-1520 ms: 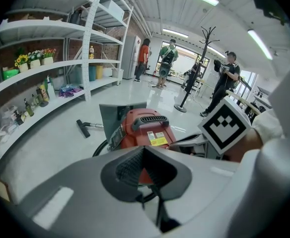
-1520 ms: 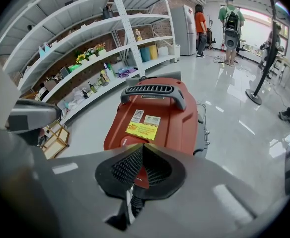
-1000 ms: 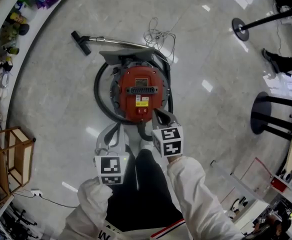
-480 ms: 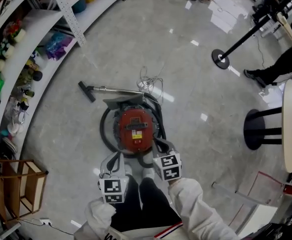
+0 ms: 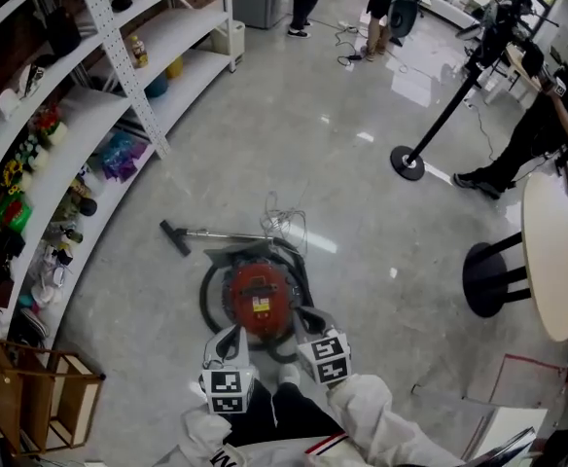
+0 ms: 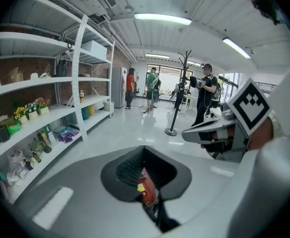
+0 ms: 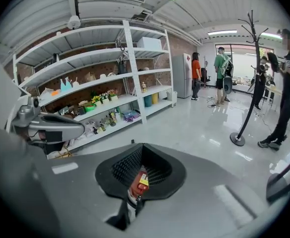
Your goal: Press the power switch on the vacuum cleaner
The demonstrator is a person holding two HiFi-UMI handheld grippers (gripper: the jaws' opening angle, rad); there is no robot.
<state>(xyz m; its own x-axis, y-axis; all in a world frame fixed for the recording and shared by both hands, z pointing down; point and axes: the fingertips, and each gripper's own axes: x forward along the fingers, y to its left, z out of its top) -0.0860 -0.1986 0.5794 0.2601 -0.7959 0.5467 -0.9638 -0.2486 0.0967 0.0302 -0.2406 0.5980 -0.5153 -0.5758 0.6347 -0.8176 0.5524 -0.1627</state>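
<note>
Head view: vacuum cleaner [image 5: 258,301] sits on the floor [image 5: 362,183] at lower centre of frame, black hose [image 5: 206,302] looped round it; power switch too small to pick out. Left gripper [image 5: 228,342] and right gripper [image 5: 311,321] are at its lower edge, both jaw pairs closed on nothing. Risk: a poorly aimed press lands on casing or label, or the canister rolls away.

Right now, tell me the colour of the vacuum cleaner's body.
Red. The vacuum cleaner shows best in the head view.
</note>
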